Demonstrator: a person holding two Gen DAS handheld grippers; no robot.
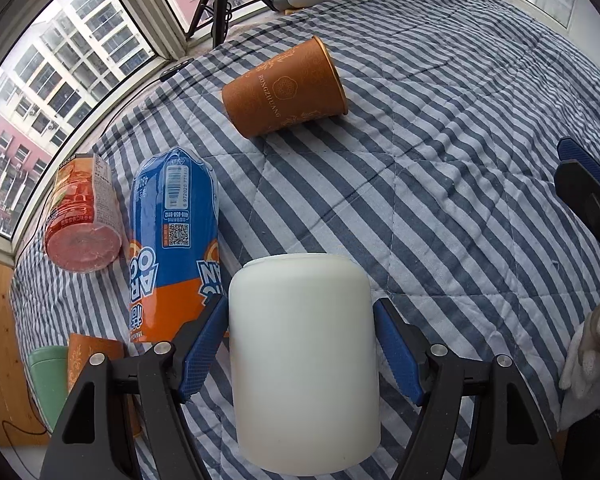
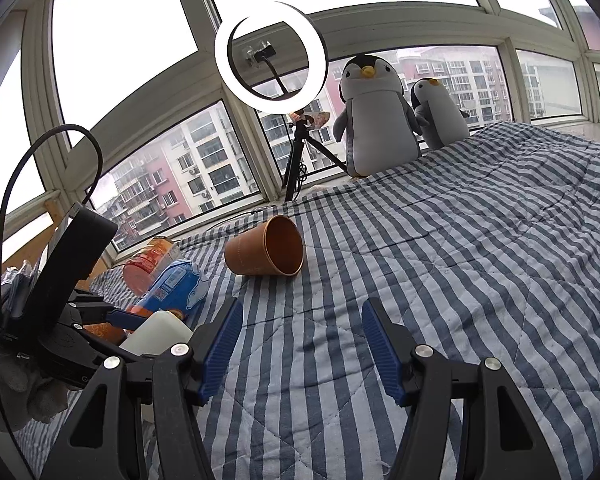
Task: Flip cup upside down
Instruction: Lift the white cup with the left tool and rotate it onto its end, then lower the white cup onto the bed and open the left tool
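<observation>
A white cup stands between the blue pads of my left gripper, closed end toward the camera's far side; the pads sit right at its sides, and the frames do not show whether they press it. The cup also shows in the right wrist view, held in the left gripper at the left. A brown paper cup lies on its side on the striped bedspread, mouth to the right; it also shows in the right wrist view. My right gripper is open and empty above the bedspread.
A blue-orange packet and a red-orange packet lie left of the white cup. A green cup and another brown cup stand at lower left. Two plush penguins and a ring light on a tripod stand by the window.
</observation>
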